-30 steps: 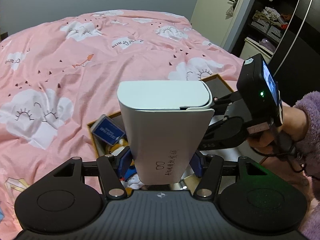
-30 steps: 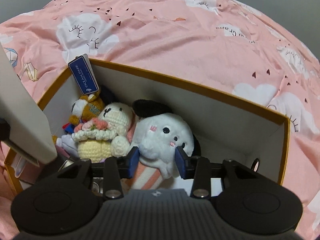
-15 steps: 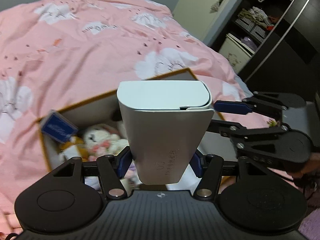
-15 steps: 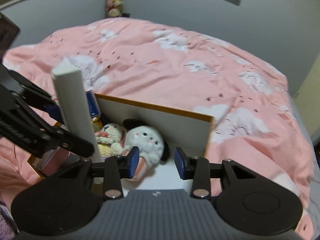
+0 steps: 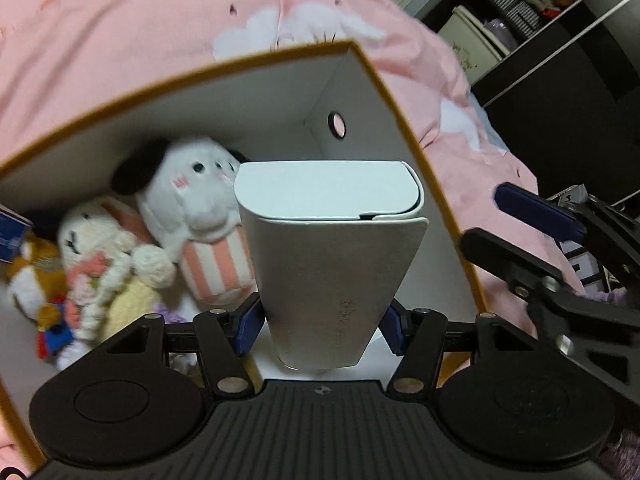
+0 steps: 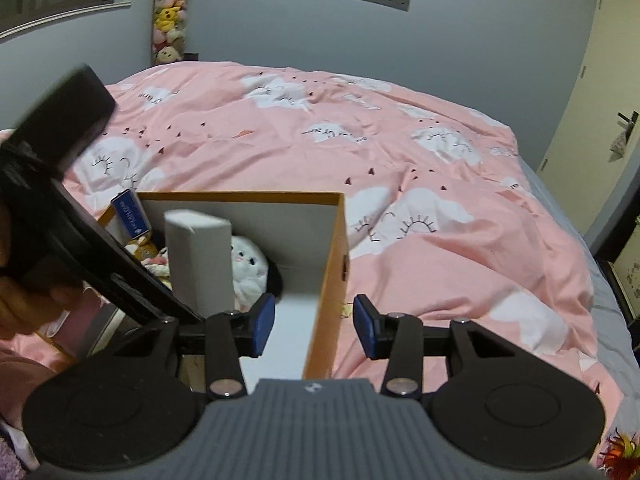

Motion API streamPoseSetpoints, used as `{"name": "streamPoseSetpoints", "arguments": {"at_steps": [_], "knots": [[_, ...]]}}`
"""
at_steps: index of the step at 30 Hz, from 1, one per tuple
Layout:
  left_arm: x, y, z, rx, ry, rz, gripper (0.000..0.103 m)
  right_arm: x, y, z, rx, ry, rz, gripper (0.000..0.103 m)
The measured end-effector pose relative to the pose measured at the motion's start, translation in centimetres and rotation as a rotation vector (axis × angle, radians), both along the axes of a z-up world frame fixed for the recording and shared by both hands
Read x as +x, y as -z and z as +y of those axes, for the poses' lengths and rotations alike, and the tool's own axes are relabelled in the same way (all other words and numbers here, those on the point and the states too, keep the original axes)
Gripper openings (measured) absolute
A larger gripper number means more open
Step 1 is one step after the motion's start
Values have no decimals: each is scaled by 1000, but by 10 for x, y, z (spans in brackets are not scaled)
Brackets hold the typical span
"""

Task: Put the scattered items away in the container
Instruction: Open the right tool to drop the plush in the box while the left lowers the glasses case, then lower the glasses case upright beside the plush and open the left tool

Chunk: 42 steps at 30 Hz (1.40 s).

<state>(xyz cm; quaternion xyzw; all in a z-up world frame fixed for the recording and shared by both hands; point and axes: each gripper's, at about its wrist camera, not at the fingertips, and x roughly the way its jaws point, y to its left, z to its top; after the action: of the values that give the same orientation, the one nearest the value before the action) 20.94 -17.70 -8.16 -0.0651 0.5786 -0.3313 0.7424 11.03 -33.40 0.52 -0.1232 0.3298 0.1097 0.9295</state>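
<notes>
One orange-edged cardboard box sits open on the bed's pink cloud-print duvet. Count inside the box: three plush toys in a row. A white plush with black ears and a pink-striped body sits beside a cream crocheted plush, and an orange-and-white plush is at the far left. One blue hang tag pokes above the box rim.

One white carton. The left gripper has it clamped upright between both blue pads. The carton's lower part is within the box walls, next to the white plush; whether it touches the box floor cannot be told.

Right gripper: jaws parted and opening, nothing held. The near corner wall of the box stands in the gap between its blue pads, without contact. One hand shows at the left edge of the right wrist view.

Change versus one second ago: the carton was then held above the box with the bed behind it; now the left wrist view looks down into the box and the carton has come lower into it. The right gripper had been over the white plush inside the box; it has pulled back outside the corner.
</notes>
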Motion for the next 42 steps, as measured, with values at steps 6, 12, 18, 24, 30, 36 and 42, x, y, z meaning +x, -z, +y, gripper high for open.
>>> {"name": "streamPoseSetpoints", "arguments": {"at_steps": [6, 12, 18, 24, 30, 36, 42], "knots": [[10, 16, -11, 2, -18, 47, 70, 3, 7, -6, 22, 21, 13, 47], [17, 25, -14, -5, -48, 70, 69, 4, 15, -5, -32, 41, 8, 47], [20, 42, -13, 9, -62, 114, 69, 5, 23, -6, -46, 55, 16, 51], [18, 54, -6, 35, -81, 137, 69, 3, 24, -6, -40, 55, 23, 52], [17, 51, 6, 35, -85, 152, 71, 3, 24, -6, -40, 56, 23, 52], [15, 49, 18, 46, -93, 155, 59, 3, 24, -7, -38, 58, 20, 53], [20, 58, 29, -82, -145, 244, 42, 4, 24, -9, -38, 70, 17, 53]]}}
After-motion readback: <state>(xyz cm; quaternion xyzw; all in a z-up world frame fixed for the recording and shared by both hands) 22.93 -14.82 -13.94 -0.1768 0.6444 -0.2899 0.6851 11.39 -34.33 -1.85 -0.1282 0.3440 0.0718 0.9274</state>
